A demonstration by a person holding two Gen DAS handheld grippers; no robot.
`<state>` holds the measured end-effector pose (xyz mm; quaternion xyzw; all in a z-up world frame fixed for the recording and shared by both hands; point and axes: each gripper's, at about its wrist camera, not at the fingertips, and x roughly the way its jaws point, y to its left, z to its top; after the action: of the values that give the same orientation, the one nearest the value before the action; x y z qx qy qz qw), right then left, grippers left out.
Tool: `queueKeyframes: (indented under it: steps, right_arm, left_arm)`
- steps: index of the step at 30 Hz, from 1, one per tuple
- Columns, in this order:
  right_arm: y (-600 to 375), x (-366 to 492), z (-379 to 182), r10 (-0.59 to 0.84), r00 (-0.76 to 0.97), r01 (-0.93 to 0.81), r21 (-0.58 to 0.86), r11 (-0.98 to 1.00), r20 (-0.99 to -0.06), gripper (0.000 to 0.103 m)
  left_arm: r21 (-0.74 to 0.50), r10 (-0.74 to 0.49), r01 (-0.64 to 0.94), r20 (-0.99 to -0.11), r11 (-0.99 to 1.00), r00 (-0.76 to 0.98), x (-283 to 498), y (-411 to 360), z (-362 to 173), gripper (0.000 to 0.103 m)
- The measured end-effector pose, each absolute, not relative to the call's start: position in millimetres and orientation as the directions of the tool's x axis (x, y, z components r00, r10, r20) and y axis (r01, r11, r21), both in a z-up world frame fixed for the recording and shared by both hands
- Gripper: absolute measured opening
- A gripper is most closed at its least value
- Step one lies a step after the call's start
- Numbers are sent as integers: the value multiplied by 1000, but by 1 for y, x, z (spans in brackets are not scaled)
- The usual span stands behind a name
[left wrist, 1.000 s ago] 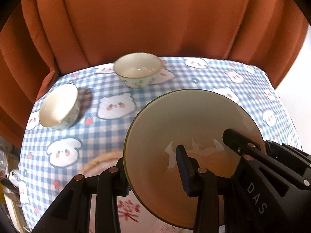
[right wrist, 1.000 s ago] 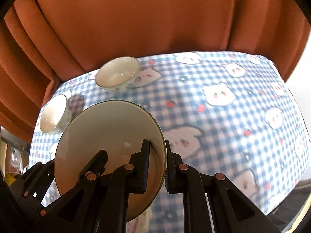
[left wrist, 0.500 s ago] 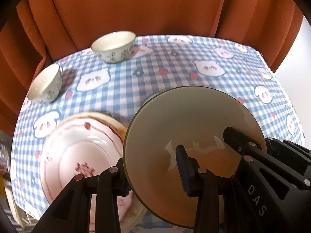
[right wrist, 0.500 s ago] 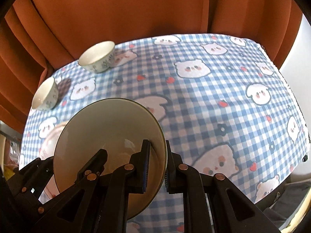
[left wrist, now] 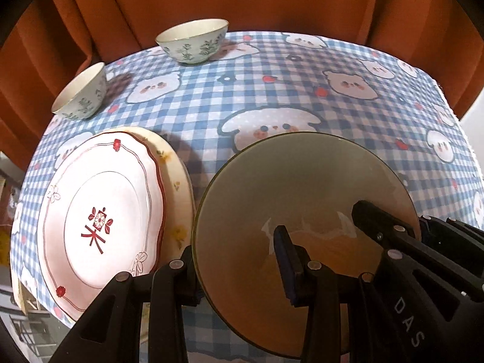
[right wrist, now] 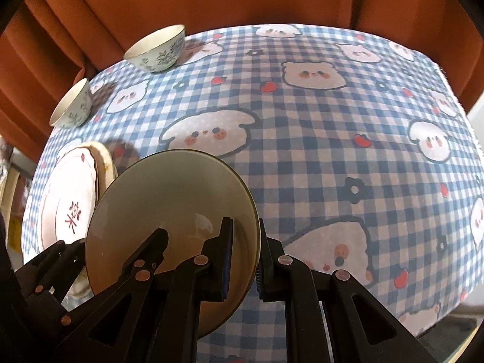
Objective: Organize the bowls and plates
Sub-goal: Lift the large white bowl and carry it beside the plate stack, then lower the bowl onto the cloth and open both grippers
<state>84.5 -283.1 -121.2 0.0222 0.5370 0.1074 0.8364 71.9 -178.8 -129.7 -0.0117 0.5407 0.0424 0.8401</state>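
Beige bowl [left wrist: 302,181] rim pinched by both hand-held grippers, left [left wrist: 239,260], right [right wrist: 243,251]

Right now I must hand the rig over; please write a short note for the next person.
Left gripper: shut on the left rim of the big bowl.
Right gripper: shut on the same bowl's right rim. The bowl is held between both, above the checked tablecloth.
Two small floral bowls stand apart at the far left edge.
Pink plate lies on a cream plate, front left.
Done: plates stacked.
Left: set the big bowl down, gather the small bowls.
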Motion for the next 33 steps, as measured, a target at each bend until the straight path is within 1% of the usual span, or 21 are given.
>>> queueKeyframes:
  steps: [7,10,13,17,18,19,20,21,22,23,24,33]
  right_arm:
    - [-285,84,-126,223,382,-201,155,967,-897,16]
    - [-288,82,-130,240,372,-204,173,964,-897,16]
    - [-291,81,-131,246,370,-201,181,963,-896,16]
    - [-294,80,-128,263,375,-198,201,959,-889,17]
    - [-295,79,-127,261,380,-197,198,960,-887,20]
    - [-296,79,-124,254,389,-193,192,962,-886,26]
    - [-297,79,-123,243,396,-187,181,966,-886,31]
    - [-298,79,-121,235,404,-181,175,968,-884,50]
    - [-300,78,-117,237,413,-177,178,968,-879,67]
    - [-302,77,-114,236,427,-172,178,969,-873,70]
    - [-303,77,-109,233,443,-168,175,970,-866,71]
    - [-292,73,-74,244,508,-189,169,967,-826,71]
  left_arm:
    - [52,84,-94,-920,994,382,67,-184,-136,39]
    - [51,83,-93,-923,994,376,66,-188,-137,40]
    - [50,82,-94,-923,994,377,65,-188,-136,44]
    - [44,81,-104,-918,994,388,64,-186,-130,62]
    - [37,74,-103,-917,994,393,63,-185,-128,63]
    - [33,71,-101,-915,994,398,62,-185,-124,64]
    - [29,66,-97,-911,995,407,62,-185,-120,68]
    - [32,70,-96,-905,995,421,61,-185,-115,72]
    - [38,77,-97,-897,995,435,60,-185,-110,74]
    - [45,83,-96,-890,994,448,60,-185,-105,75]
    - [49,86,-93,-883,994,461,60,-185,-100,76]
    - [48,99,-108,-838,993,536,56,-168,-69,77]
